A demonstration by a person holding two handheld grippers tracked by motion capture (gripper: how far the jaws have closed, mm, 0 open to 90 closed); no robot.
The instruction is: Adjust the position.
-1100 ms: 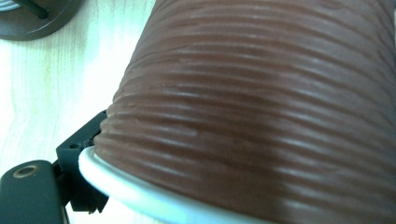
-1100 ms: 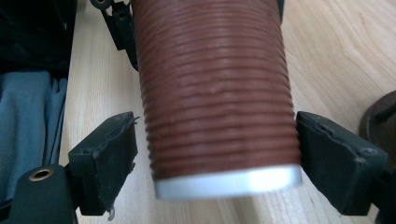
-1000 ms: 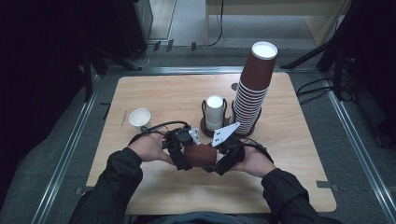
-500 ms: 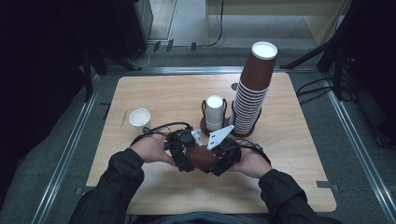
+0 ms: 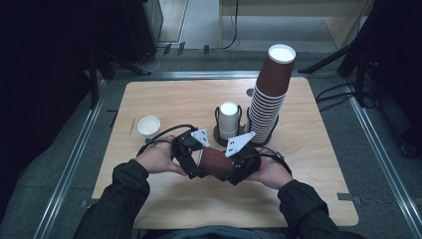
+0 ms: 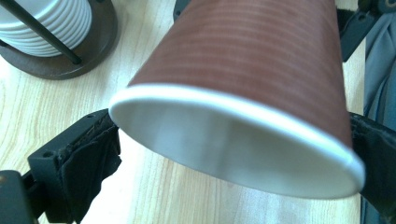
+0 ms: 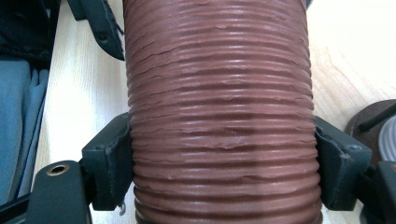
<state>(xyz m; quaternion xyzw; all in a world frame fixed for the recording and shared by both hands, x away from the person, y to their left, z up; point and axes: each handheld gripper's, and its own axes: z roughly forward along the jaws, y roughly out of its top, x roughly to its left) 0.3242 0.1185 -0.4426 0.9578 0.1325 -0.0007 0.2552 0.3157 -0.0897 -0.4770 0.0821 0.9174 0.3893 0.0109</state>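
Brown ribbed paper forms the cup [image 5: 217, 162], which lies on its side between two handheld grippers, just above the wooden table [image 5: 308, 149]. The right gripper [image 5: 238, 169] is clamped across the cup's corrugated wall; in the right gripper view both black jaws press flat against opposite sides of the ribs, so this hand appears to carry the cup.

The left gripper [image 5: 195, 164] faces the cup's open mouth. Its jaws have just been opening, and in the left gripper view they stand wide on either side of the white rim [image 6: 233, 122] without plainly pressing on it; the left jaw sits beside the rim and the right jaw is half hidden behind it. So it reads as let go, or about to take a new hold.

Holding the cup sideways between both tools looks like a hand-over, or a way to pull one cup free from another, with each hand steadying an end.

The cup is a tapered sleeve of fine horizontal ridges, reddish brown outside and plain white inside.

Beyond the grippers stand a tall stack of matching brown cups [image 5: 271, 94], a stack of white cups in a holder [image 5: 229, 119], and, off to the left gripper's far side, a small white cup [image 5: 149, 125].
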